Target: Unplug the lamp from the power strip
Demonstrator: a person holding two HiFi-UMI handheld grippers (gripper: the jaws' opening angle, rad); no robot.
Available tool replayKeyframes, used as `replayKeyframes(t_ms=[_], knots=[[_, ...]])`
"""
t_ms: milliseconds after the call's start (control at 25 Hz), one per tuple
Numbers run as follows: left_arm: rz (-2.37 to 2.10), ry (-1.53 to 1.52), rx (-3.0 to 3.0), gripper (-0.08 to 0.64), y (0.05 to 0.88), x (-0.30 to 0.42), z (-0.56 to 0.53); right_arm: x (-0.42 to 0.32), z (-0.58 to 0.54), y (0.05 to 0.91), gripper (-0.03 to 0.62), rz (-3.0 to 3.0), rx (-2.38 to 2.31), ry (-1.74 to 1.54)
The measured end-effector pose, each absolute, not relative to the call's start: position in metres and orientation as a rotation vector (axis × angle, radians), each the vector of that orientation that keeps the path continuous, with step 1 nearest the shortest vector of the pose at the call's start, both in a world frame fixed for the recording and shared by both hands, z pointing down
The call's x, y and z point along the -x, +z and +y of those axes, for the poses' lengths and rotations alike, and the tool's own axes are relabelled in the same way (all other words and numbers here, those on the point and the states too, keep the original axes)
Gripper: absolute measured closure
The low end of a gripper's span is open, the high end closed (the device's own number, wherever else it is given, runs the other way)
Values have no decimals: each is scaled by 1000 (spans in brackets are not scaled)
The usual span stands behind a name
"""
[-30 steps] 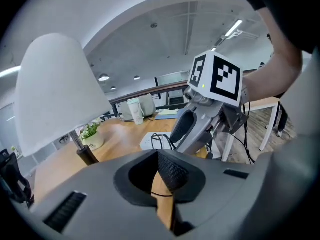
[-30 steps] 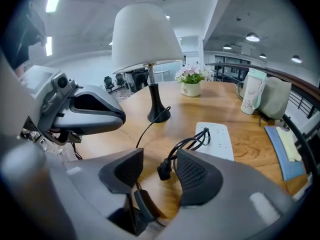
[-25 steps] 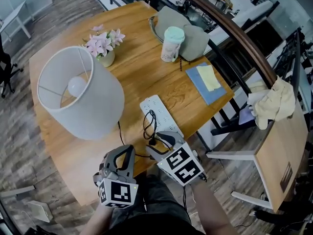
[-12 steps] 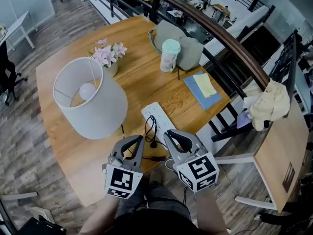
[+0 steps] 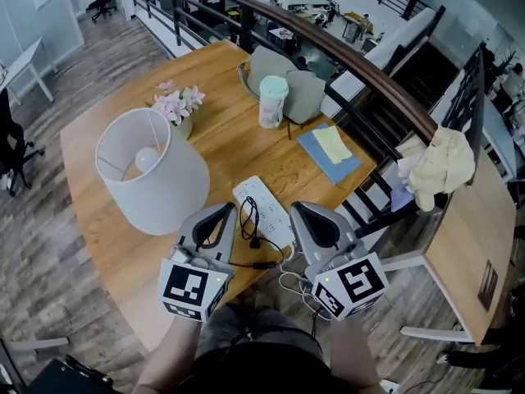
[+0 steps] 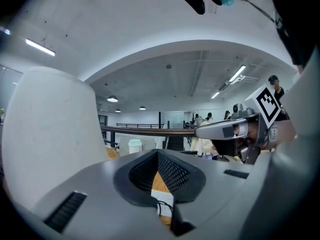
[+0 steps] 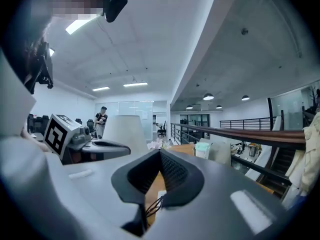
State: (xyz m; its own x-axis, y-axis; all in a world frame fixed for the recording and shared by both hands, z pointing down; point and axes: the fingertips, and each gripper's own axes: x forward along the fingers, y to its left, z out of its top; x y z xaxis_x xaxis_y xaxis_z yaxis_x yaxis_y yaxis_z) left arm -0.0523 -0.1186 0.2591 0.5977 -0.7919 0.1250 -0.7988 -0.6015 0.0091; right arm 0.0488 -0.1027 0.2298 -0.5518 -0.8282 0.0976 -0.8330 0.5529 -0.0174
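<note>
— Where do we stand with the tools?

— Our left gripper (image 5: 223, 213) has its jaws pressed together on nothing. Our right gripper (image 5: 302, 213) is the same, pads meeting with nothing pinched. Both are lifted clear of the round wooden table (image 5: 238, 142) and point forward, one each side of the flat white power strip (image 5: 264, 203).

— And the lamp's lead?

— A thin black cord (image 5: 248, 217) lies looped over the strip's near half. A small black plug (image 5: 264, 263) lies flat on the wood by the near edge, between our two grippers and apart from the strip. The lamp with the white drum shade (image 5: 152, 175) stands upright to the left, near the strip.

— So is the unplugging done?

— We judge that it likely is, if that loose plug belongs to the lamp. Next we would need to look down at the sockets to be sure, then stay clear of the cord.

— What can't we make out?

— The loops cover some sockets, so a second plug could sit there unseen. From the gripper views only a sliver of strip and cord shows under the jaws.
</note>
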Motion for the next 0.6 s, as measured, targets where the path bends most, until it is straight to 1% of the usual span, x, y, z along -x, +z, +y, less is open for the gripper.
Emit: replayKeyframes(t_ms=[360, 600], knots=[[-1456, -28, -2767, 566, 193, 77, -119, -51, -95, 178, 584, -2771, -1495, 2], [-1487, -97, -2739, 566, 178, 90, -118, -39, -92, 164, 584, -2807, -1462, -36]])
